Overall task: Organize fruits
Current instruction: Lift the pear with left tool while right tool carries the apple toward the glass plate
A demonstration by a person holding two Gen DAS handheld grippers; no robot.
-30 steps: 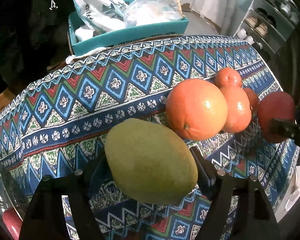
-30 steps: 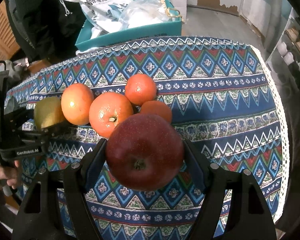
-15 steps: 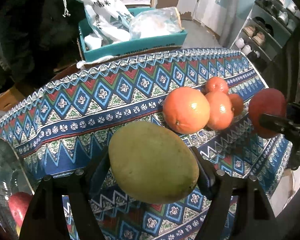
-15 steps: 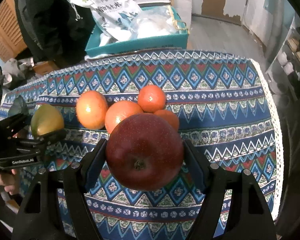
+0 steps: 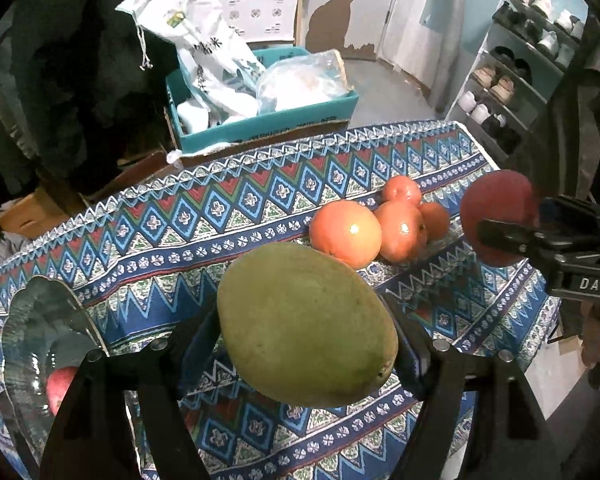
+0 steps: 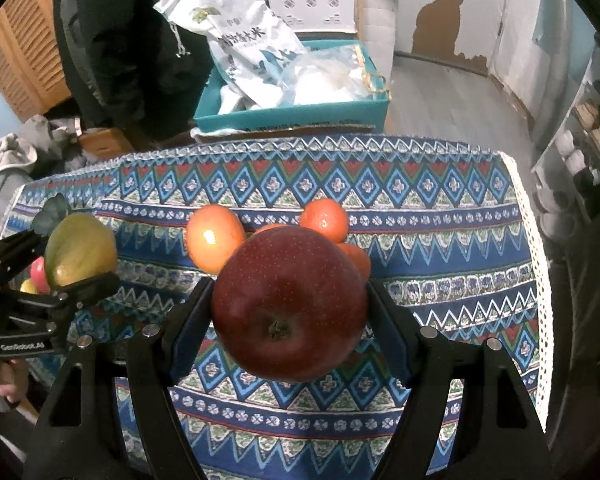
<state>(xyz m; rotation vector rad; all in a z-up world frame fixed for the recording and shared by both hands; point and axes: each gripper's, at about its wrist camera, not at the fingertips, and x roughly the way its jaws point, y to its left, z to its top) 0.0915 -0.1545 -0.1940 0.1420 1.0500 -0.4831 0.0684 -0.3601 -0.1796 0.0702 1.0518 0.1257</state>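
"DAS" stands on the right tongs (image 5: 504, 236) — "GenRobot.AI" on the left tongs (image 6: 82, 284).

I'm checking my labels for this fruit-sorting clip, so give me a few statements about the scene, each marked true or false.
1. The left tongs are shut on a green mango. True.
2. The right tongs are empty. False: they grip a dark red apple.
3. Several oranges lie together on the patterned tablecloth. True.
4. The glass bowl at the left holds no fruit. False: a red fruit shows inside it.
5. The teal box beyond the table stands on the tablecloth. False: it sits behind the table's far edge and holds a white printed bag.
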